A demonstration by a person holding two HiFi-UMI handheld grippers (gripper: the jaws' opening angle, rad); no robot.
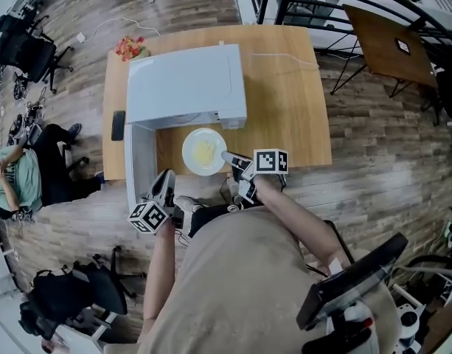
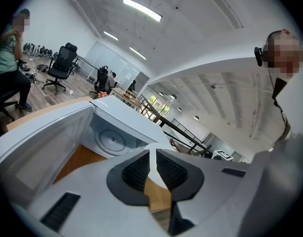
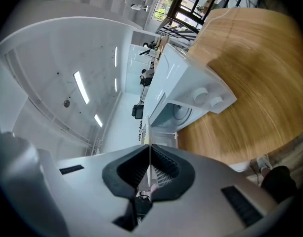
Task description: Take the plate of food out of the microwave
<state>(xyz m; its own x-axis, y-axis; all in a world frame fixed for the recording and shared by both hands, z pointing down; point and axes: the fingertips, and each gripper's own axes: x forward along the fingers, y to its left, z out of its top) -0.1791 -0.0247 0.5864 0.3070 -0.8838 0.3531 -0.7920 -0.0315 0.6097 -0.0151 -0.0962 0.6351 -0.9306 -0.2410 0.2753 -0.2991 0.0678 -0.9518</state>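
The white microwave [image 1: 185, 87] stands on the wooden table [image 1: 284, 87] with its door [image 1: 140, 161] swung open toward me. A white plate of yellow food [image 1: 203, 151] sits just in front of the cavity, over the table's front edge. My right gripper [image 1: 227, 155] is shut on the plate's right rim. In the right gripper view the rim [image 3: 149, 149] shows edge-on between the pads of that gripper [image 3: 149, 164]. My left gripper [image 1: 167, 177] hovers by the door's outer end with its jaws slightly apart and nothing between them. It [image 2: 152, 164] faces the bare turntable [image 2: 111, 139].
A dark flat device [image 1: 118, 125] and a red packet [image 1: 130, 48] lie at the table's left side. A seated person [image 1: 19, 175] and office chairs [image 1: 23, 50] are off to the left. Another wooden table [image 1: 391, 43] stands at the far right.
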